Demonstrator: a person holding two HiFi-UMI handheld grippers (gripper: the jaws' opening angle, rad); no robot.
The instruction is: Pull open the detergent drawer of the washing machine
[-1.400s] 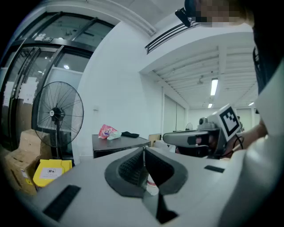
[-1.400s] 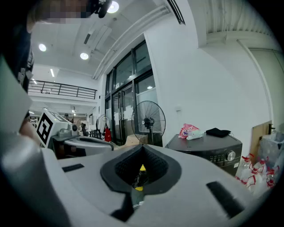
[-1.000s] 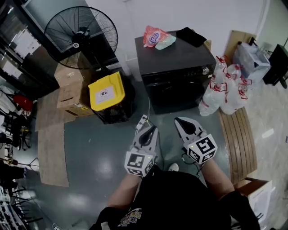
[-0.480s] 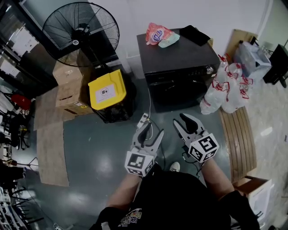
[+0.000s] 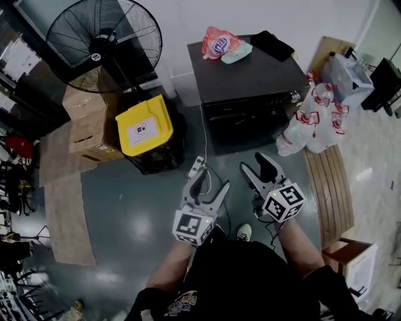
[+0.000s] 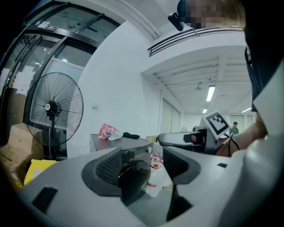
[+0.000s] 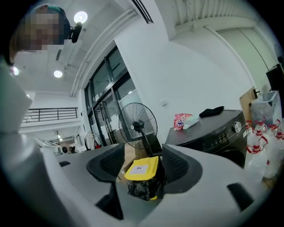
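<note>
— What are your claws doing?
— Both are open and hold nothing. My left gripper (image 5: 213, 180) has its jaws spread wide and my right gripper (image 5: 255, 164) somewhat less. Both pairs have just been opening. I hold them side by side, low over the grey floor (image 5: 138, 210).
— And the washing machine?
— The washing machine (image 5: 250, 78) stands ahead of me against the white wall (image 5: 182, 19), well apart from both claws. It's black, with a pink packet (image 5: 217, 44) and a dark cloth (image 5: 273, 45) lying on its top.
— The detergent drawer?
— It's somewhere on the dark front panel under the top edge, but I can't pick it out. A knob (image 7: 238, 127) sits at that panel's right end.
— What shows between the jaws?
— Through my left pair I see the machine's round door (image 6: 135, 177), far off. Through my right pair there's a bin (image 7: 143, 170) with a yellow lid. It stands left of the machine, in front of a big fan (image 5: 103, 44). White plastic bags (image 5: 313, 119) lean at the machine's right side.
</note>
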